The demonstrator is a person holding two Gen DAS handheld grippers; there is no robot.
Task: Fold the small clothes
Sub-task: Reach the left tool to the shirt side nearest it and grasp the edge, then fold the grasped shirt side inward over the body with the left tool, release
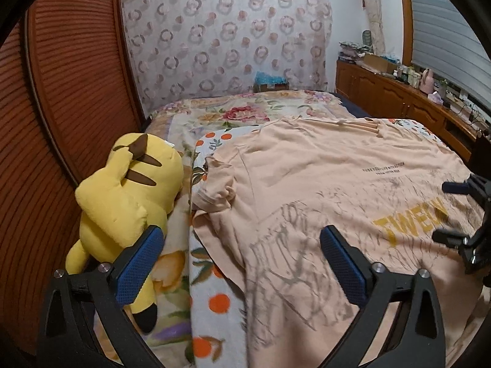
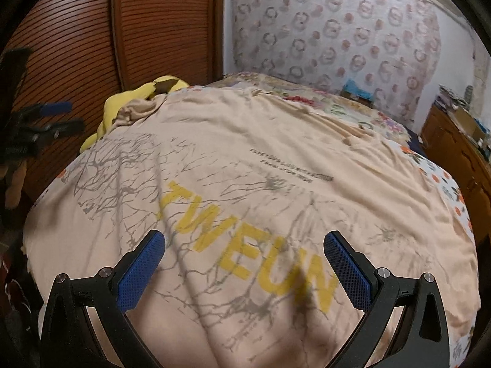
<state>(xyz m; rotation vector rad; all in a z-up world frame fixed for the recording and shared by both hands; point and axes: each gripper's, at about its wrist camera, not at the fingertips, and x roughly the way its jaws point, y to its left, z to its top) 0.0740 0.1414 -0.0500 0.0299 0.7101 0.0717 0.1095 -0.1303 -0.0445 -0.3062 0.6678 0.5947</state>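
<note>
**Peach T-shirt spread on the bed, both claws open above it**

Here, a peach T-shirt (image 1: 322, 190) lies spread front-up across a bed, its yellow lettering and grey branch print facing the cameras. Its left sleeve (image 1: 216, 190) is bunched into a crumpled fold near the shirt's edge. Under the shirt lies a white blanket with orange fruit (image 1: 214, 303), and beneath that a floral bedspread (image 1: 245, 110) reaches toward the far wall.

The left gripper (image 1: 241, 247) hangs over the shirt's left edge with its blue-padded jaws wide apart, holding nothing. The right gripper (image 2: 244, 253) hovers above the yellow lettering (image 2: 245, 242), jaws likewise spread and empty.

Just beside the shirt's left side a yellow plush toy (image 1: 122, 202) lies against the brown louvred wardrobe doors (image 1: 67, 92). A patterned lace curtain (image 1: 227, 33) covers the far wall, and a wooden sideboard (image 1: 396, 95) with clutter runs along the right.
</note>
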